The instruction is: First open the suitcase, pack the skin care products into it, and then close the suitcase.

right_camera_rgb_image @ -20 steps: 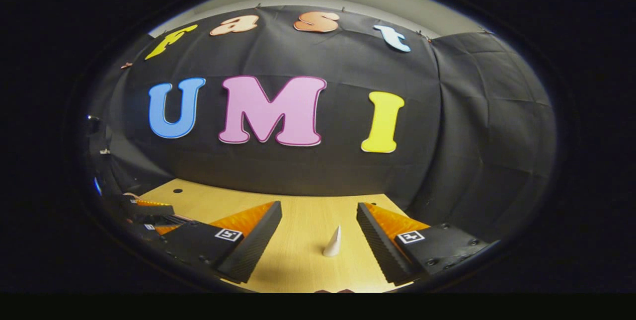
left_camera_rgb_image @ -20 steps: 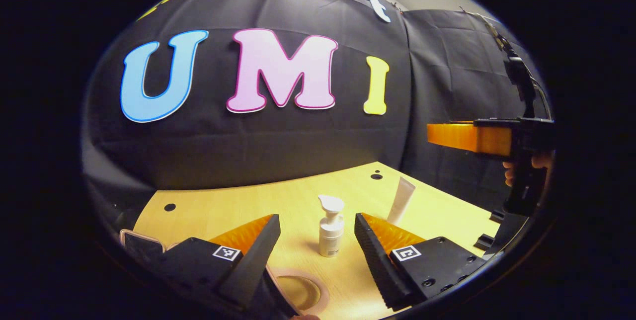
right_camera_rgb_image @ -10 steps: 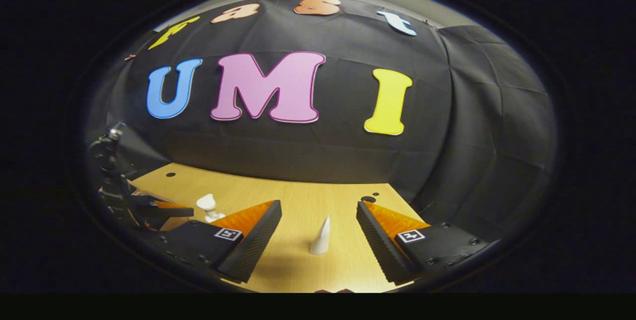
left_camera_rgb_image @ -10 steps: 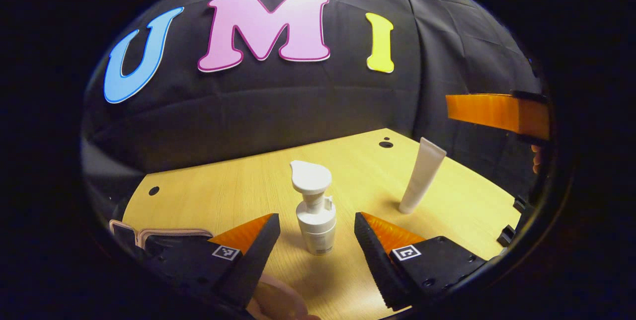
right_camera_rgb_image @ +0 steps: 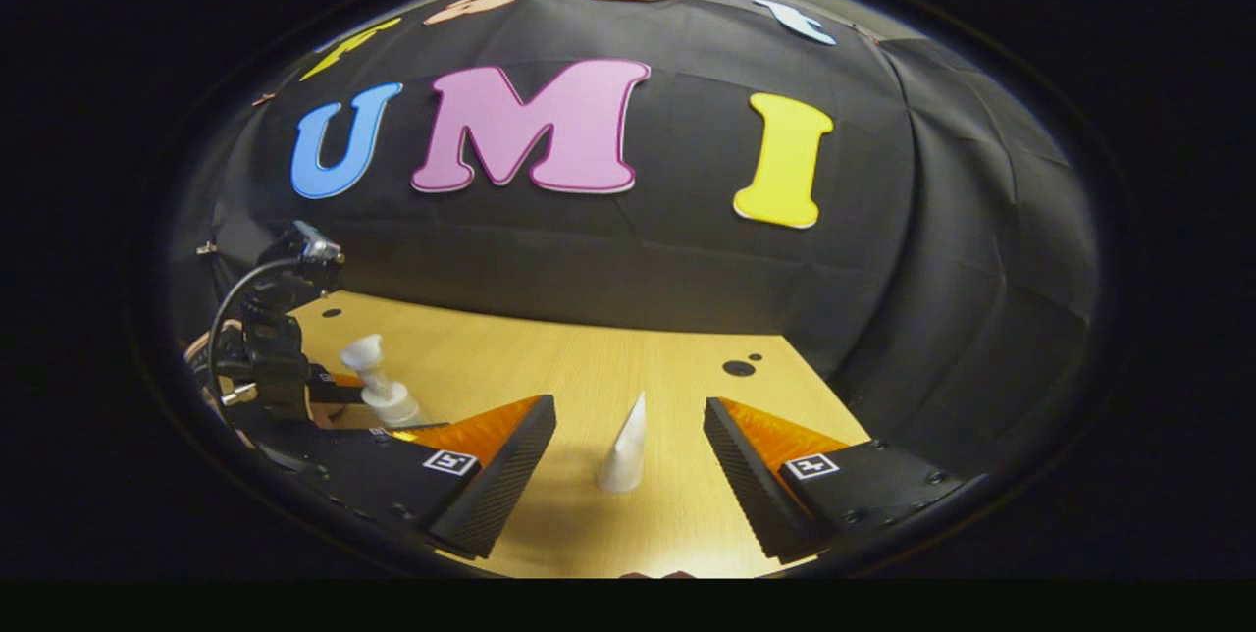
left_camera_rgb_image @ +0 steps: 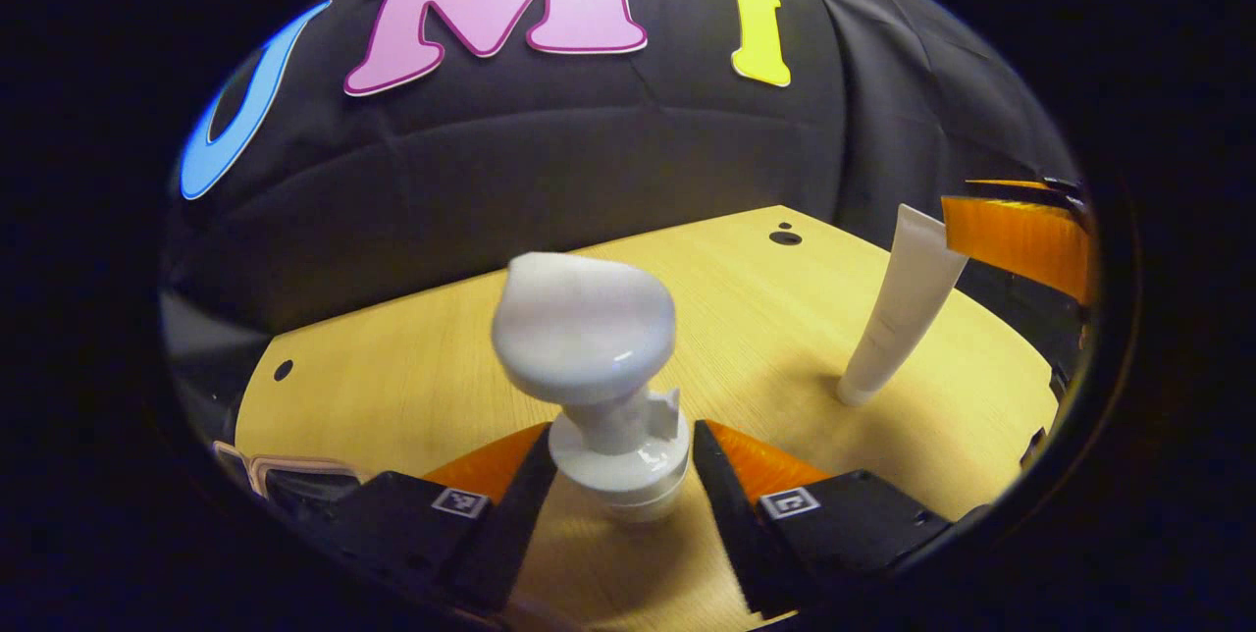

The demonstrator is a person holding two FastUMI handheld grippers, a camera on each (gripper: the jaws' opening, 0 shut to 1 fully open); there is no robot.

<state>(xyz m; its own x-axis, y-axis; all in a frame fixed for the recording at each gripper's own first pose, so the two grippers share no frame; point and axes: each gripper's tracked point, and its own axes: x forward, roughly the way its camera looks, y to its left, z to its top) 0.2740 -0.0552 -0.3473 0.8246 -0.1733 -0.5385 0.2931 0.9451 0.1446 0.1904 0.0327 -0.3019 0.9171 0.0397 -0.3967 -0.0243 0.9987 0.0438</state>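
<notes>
A white pump bottle (left_camera_rgb_image: 608, 387) stands upright on the wooden table (left_camera_rgb_image: 412, 367), very close, between the fingers of my left gripper (left_camera_rgb_image: 622, 432). The fingers flank its body and stand open. A white tube (left_camera_rgb_image: 903, 308) stands on its cap at the right, and one finger of the other gripper (left_camera_rgb_image: 1020, 230) hangs by its top. In the right gripper view my right gripper (right_camera_rgb_image: 630, 406) is open, with the tube (right_camera_rgb_image: 623, 446) upright just ahead of the gap. At the far left there, the pump bottle (right_camera_rgb_image: 378, 387) sits by the left gripper (right_camera_rgb_image: 294, 387). A pale pink suitcase edge (left_camera_rgb_image: 285, 465) shows at lower left.
Black cloth walls close the table's back and right sides. Small dark holes (left_camera_rgb_image: 784, 237) mark the tabletop near its far corner. A cable (right_camera_rgb_image: 235, 298) loops above the left gripper. Bare wood (right_camera_rgb_image: 510, 357) lies between the bottle and the tube.
My left gripper has moved forward and down until the pump bottle sits between its fingers. My right gripper has moved closer to the tube. Both stayed open.
</notes>
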